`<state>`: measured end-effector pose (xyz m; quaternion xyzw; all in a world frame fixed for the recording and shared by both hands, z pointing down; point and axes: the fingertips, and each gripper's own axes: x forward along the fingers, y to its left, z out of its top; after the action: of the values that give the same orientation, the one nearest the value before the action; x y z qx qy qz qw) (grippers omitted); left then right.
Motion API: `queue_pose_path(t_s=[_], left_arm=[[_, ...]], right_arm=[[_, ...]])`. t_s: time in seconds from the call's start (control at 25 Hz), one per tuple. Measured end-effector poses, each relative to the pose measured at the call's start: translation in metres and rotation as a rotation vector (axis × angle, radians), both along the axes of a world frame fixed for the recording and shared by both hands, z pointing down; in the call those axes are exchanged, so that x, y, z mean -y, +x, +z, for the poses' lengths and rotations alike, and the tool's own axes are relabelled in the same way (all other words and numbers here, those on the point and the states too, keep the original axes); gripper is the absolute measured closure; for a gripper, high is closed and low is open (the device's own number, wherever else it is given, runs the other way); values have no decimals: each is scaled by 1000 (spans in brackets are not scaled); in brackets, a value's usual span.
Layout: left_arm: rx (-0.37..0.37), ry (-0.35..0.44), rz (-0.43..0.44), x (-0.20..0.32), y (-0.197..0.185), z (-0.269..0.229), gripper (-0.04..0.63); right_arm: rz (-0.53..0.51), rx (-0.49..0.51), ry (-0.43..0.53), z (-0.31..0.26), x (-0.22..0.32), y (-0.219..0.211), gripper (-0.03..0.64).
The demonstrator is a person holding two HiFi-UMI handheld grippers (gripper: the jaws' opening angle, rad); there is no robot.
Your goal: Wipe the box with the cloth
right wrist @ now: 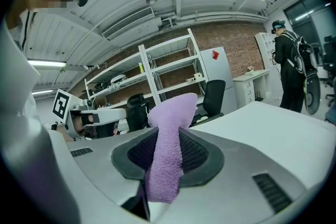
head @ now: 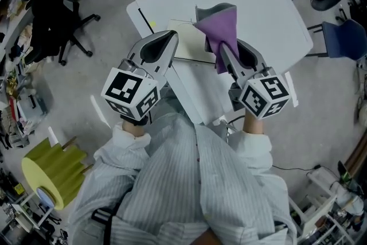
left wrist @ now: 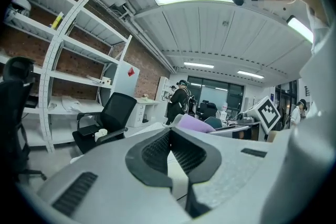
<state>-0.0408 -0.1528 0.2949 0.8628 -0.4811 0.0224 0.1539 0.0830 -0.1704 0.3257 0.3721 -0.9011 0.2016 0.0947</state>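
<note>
The right gripper (right wrist: 164, 132) pinched the purple cloth (head: 221, 30) just above the pale flat box (head: 184, 46), the left gripper (left wrist: 169, 131) was pressed together and empty at the box's left edge, so wiping looked not yet begun and the next move called for lowering the cloth onto the box.

No text or label can be read.

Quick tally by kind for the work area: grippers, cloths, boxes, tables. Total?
Grippers: 2 (left gripper shut, empty; right gripper shut on the cloth)
Cloths: 1 (purple cloth)
Boxes: 1 (flat box lying on the table)
Tables: 1 (white table)
Total: 5
</note>
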Motion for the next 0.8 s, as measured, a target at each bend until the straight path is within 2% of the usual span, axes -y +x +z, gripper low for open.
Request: queue_pose_path(t_s=[0.32, 0.6, 0.8], left_arm=[[50, -105, -2, 12, -31, 55, 588], [19, -217, 13, 29, -59, 117, 586], [18, -290, 47, 31, -51, 146, 532]], right_arm=[[-9, -14, -23, 14, 9, -38, 511], [-14, -39, -46, 40, 26, -80, 511], [-9, -55, -76, 55, 30, -86, 511]])
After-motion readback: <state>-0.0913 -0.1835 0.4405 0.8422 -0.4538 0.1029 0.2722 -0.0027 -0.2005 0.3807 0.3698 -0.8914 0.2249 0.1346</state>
